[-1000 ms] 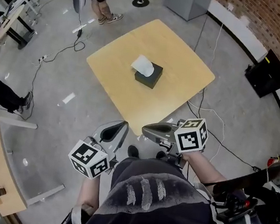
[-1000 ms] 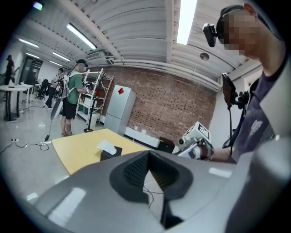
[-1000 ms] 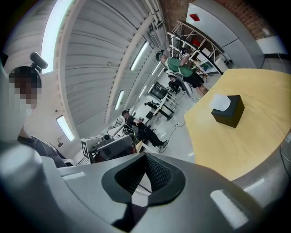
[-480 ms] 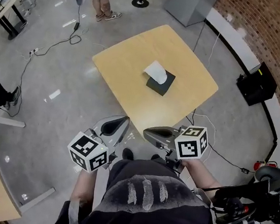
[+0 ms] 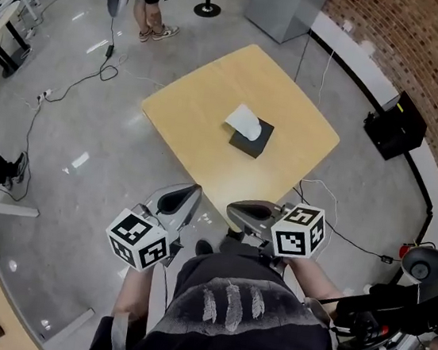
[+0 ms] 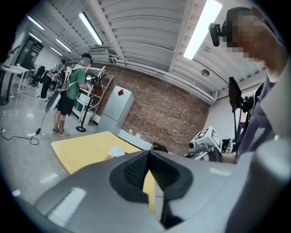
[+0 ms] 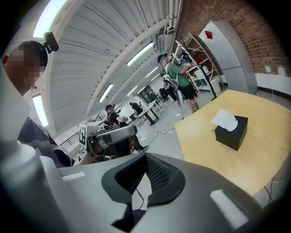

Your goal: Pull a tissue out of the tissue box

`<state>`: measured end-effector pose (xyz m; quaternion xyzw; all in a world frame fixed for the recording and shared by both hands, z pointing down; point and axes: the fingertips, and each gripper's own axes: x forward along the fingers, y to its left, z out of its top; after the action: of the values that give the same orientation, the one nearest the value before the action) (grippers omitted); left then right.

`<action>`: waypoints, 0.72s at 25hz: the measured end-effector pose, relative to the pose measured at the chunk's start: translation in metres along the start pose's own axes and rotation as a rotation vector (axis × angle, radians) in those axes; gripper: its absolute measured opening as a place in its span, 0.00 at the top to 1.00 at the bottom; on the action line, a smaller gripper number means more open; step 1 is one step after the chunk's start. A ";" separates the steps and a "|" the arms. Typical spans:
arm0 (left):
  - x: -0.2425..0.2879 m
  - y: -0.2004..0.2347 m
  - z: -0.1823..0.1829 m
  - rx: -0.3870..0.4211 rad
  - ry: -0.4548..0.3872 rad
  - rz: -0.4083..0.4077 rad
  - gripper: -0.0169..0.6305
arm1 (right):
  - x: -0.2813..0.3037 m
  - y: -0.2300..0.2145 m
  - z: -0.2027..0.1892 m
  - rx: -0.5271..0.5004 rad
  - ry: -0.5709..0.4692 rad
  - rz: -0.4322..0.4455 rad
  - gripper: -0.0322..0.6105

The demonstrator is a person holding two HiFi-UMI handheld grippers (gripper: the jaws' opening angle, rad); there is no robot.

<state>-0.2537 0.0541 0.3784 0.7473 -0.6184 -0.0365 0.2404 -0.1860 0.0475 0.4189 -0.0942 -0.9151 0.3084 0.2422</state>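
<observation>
Head view: black cardboard tissue box [image 5: 254, 141] is sitting mid-table on the square yellow wooden table [image 5: 206, 88], its white tissue [image 5: 244, 121] sticking up, well ahead of both tongs. The right gripper [image 5: 238, 209] is pointing almost straight at it and the left gripper [image 5: 184, 199] is lying further aside. Left gripper view: jaws are pressing together, empty, with the tissue peeking just left of them. Right gripper view: jaws are clenching on nothing, with the box lying ahead and to the right.

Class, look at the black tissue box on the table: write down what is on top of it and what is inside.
A white tissue sticks up from the top of the tissue box. The box's dark walls hide whatever else is inside.
</observation>
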 end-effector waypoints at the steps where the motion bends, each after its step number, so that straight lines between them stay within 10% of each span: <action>1: 0.003 0.000 0.002 0.006 0.005 0.000 0.97 | -0.002 -0.003 0.002 -0.001 -0.010 0.001 0.95; 18: 0.073 -0.028 0.036 0.119 0.115 0.116 0.97 | -0.031 -0.082 0.021 0.045 -0.054 0.094 0.95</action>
<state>-0.2242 -0.0231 0.3532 0.7239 -0.6470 0.0574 0.2325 -0.1715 -0.0386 0.4424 -0.1235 -0.9086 0.3425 0.2046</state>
